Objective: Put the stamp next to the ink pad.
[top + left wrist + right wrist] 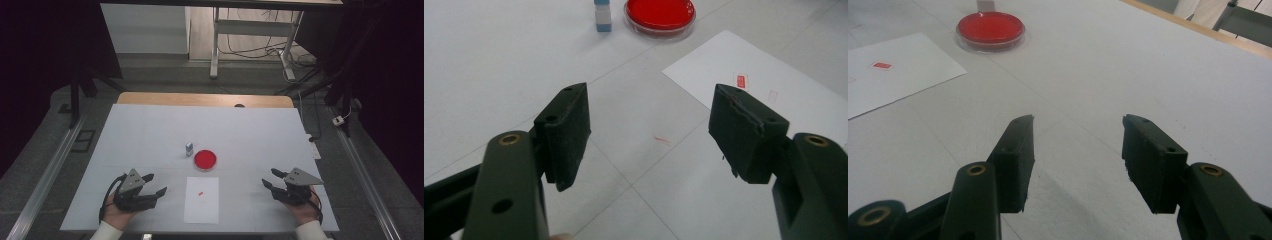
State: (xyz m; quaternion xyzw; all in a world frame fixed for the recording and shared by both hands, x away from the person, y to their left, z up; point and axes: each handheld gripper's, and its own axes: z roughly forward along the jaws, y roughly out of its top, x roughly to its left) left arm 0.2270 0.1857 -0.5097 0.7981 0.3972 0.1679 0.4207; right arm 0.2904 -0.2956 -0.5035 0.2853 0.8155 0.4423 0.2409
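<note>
Each hand wears a white sleeve. The left gripper [154, 185] and right gripper [270, 178] are black, each topped by a grey 3-cornered plate, with a black cable looping off behind. Each has 2 dark, blocky jaws with small screw holes, on arms with brass-ringed pivots.

Beyond the white table [150, 125], a grey floor [165, 75] carries a white desk frame [250, 30] with loose cables [260, 50] beneath it. Dark curtains [45, 50] flank the table; metal rails [50, 165] run alongside.
</note>
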